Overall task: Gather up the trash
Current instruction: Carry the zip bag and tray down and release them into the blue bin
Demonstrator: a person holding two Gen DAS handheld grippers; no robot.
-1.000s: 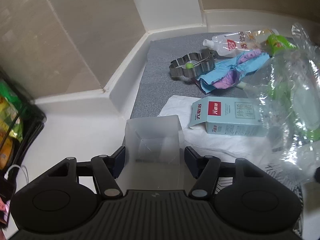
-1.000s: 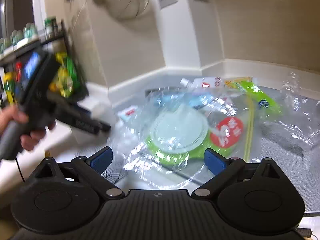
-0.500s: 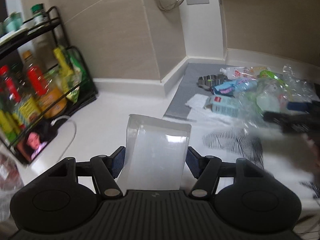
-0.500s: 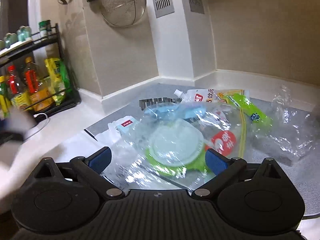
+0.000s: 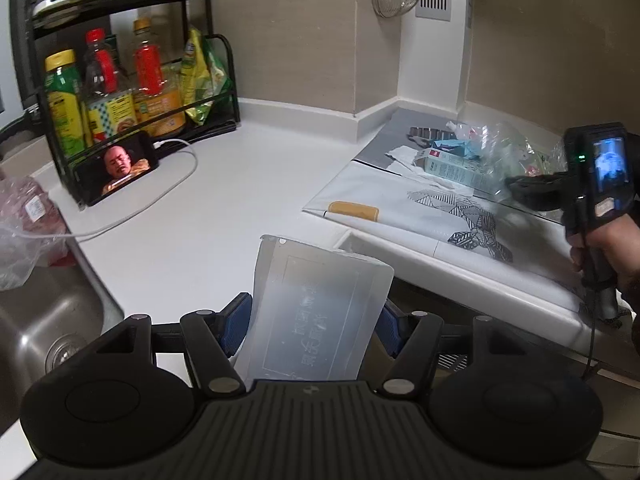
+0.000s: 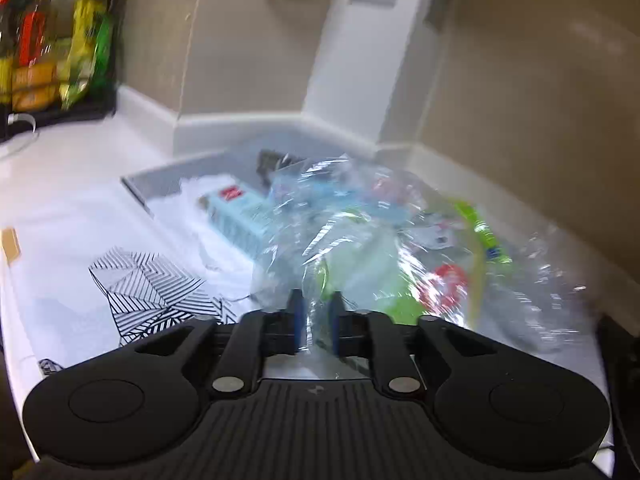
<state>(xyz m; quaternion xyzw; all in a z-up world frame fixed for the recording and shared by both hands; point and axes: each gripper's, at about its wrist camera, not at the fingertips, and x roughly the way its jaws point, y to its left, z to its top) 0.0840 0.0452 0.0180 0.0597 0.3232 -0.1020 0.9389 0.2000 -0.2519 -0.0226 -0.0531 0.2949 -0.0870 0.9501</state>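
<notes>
Since a moment ago, our left tongs [image 5: 310,326] have swung away from the trash pile, so we now see the white worktop [image 5: 224,216], a steel sink [image 5: 44,320] at the left and a black bottle rack [image 5: 132,80] at the back. They grip a translucent plastic box [image 5: 316,312] by its two sides, above the worktop's front edge. Our right tongs [image 6: 316,318] have just snapped closed on the near edge of a crinkled clear plastic bag [image 6: 360,236], which lies over the wrappers on the grey mat [image 6: 180,178], beside a pale blue carton [image 6: 240,216].
</notes>
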